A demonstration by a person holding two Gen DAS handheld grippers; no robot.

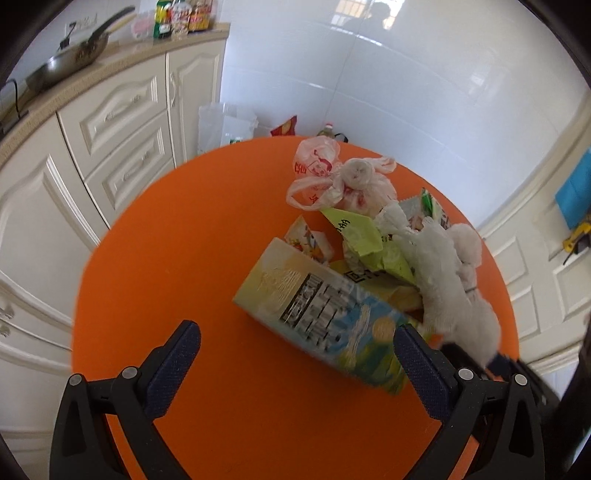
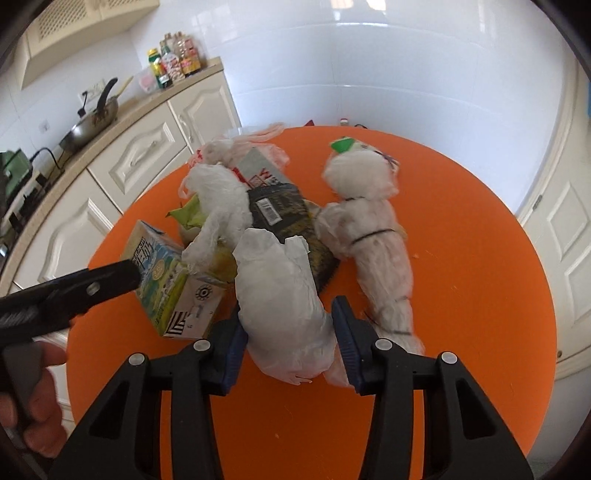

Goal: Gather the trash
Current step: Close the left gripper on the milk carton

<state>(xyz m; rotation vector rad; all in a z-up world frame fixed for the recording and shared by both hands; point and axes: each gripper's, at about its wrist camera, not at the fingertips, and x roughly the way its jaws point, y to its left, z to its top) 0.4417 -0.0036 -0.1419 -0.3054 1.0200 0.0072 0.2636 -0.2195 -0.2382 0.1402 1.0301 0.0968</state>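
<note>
A heap of trash lies on a round orange table [image 1: 184, 258]. My left gripper [image 1: 295, 354] is open, its right finger beside a lying milk carton [image 1: 317, 306], which also shows in the right wrist view [image 2: 166, 280]. My right gripper [image 2: 288, 328] is shut on a crumpled white tissue wad [image 2: 280, 295]. Around it lie a wrapped white bundle [image 2: 369, 229], a dark packet [image 2: 284, 214], a green wrapper [image 1: 362, 236] and a knotted plastic bag [image 1: 332, 177]. The left gripper's finger [image 2: 92, 288] enters the right wrist view from the left.
Cream kitchen cabinets [image 1: 110, 122] with a wok [image 1: 70, 55] and bottles [image 1: 181, 18] stand to the left. A white tiled wall [image 1: 406, 92] is behind the table. A plastic bag [image 1: 221, 125] sits on the floor beyond the table. A cream door [image 2: 565, 229] is at right.
</note>
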